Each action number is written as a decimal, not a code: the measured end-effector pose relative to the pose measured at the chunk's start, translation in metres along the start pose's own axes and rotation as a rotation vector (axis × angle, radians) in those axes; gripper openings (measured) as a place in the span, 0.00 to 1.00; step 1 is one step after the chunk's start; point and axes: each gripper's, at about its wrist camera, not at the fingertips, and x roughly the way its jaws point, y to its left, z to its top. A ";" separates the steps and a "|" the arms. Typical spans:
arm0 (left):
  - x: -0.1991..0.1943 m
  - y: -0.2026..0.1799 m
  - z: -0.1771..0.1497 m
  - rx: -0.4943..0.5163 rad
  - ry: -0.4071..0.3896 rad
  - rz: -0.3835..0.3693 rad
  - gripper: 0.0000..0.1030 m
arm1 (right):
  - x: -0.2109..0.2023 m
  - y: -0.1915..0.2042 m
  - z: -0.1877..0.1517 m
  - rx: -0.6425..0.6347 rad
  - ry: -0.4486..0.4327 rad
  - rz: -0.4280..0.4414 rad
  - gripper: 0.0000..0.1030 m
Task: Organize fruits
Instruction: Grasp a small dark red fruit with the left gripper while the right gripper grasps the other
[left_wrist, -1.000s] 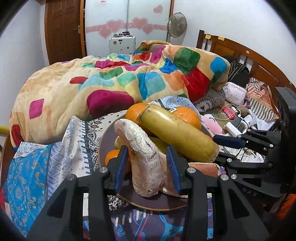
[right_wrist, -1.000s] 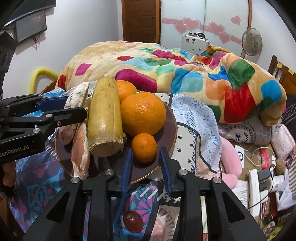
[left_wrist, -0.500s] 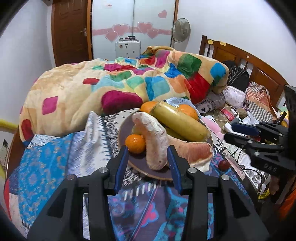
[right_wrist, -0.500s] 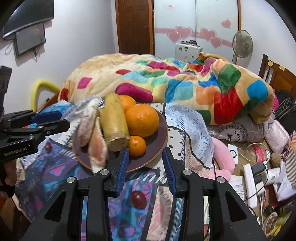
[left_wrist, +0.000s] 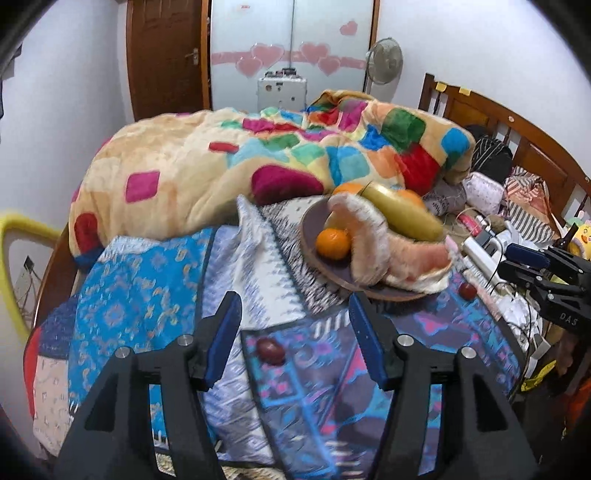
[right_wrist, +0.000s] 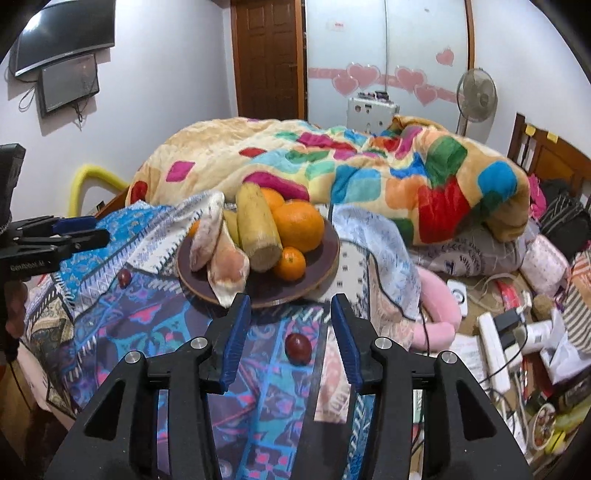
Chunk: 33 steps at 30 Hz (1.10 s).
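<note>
A dark round plate (left_wrist: 314, 254) (right_wrist: 325, 266) sits on the patterned bedspread. It holds oranges (right_wrist: 298, 229), a small mandarin (left_wrist: 333, 243) (right_wrist: 291, 264), a long yellow fruit (left_wrist: 402, 216) (right_wrist: 256, 229) and pomelo pieces (left_wrist: 369, 240) (right_wrist: 225, 264). Two small dark red fruits lie loose on the bedspread. One (left_wrist: 270, 351) (right_wrist: 124, 277) is just ahead of my left gripper (left_wrist: 295, 339). The other (right_wrist: 298, 348) (left_wrist: 467, 291) lies between the fingers of my right gripper (right_wrist: 291, 343). Both grippers are open and empty, back from the plate.
A colourful quilt (left_wrist: 258, 162) is heaped behind the plate. A pink pillow (right_wrist: 436, 306), a power strip (right_wrist: 493, 350), cables and clutter lie at the right. A wooden headboard (left_wrist: 517, 140) stands far right. A yellow rail (left_wrist: 14, 229) is at the left.
Both grippers have pulled back from the plate and opened wider. The two loose red fruits have come into view in front of them. The plate's fruit has not moved.
</note>
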 end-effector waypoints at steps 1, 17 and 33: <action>0.002 0.003 -0.003 -0.001 0.011 0.001 0.58 | 0.003 -0.001 -0.002 0.005 0.009 0.000 0.41; 0.047 0.010 -0.035 0.070 0.136 -0.030 0.40 | 0.044 -0.008 -0.026 -0.022 0.127 0.017 0.34; 0.053 0.012 -0.034 0.064 0.129 0.008 0.22 | 0.040 -0.007 -0.024 -0.012 0.081 0.028 0.18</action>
